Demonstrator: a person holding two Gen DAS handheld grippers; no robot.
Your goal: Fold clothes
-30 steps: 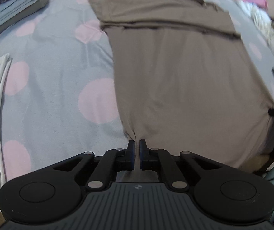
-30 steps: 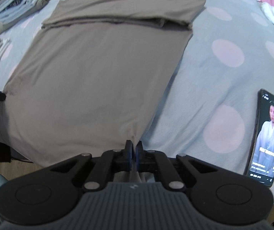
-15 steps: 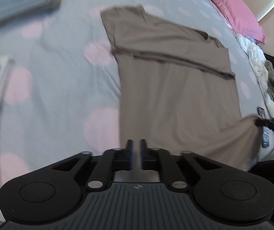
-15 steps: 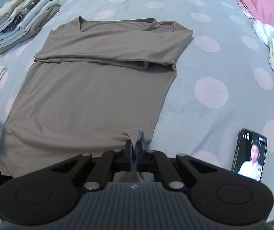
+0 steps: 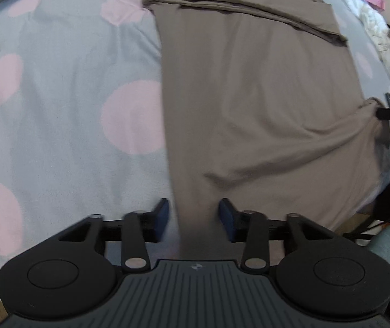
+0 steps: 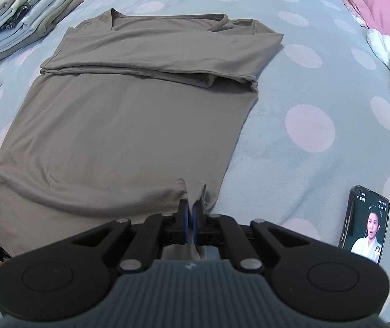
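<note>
Right wrist: right gripper (image 6: 191, 213) jaws clamp brown shirt (image 6: 129, 125) hem; left gripper (image 5: 193, 213) jaws opening around it.

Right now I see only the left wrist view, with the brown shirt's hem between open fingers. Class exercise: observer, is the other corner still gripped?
Observer: Yes. The right gripper is shut on the brown shirt, pinching its near hem corner.
Operator: My left gripper?
Observer: Its jaws are opening; the hem lies between them, but the pads do not press it.
Operator: Anything near that right corner?
Observer: A phone with its screen lit lies on the dotted bedsheet, right of the gripper.
Operator: Where are the finished clothes?
Observer: A stack of folded clothes sits beyond the shirt's far left corner.
</note>
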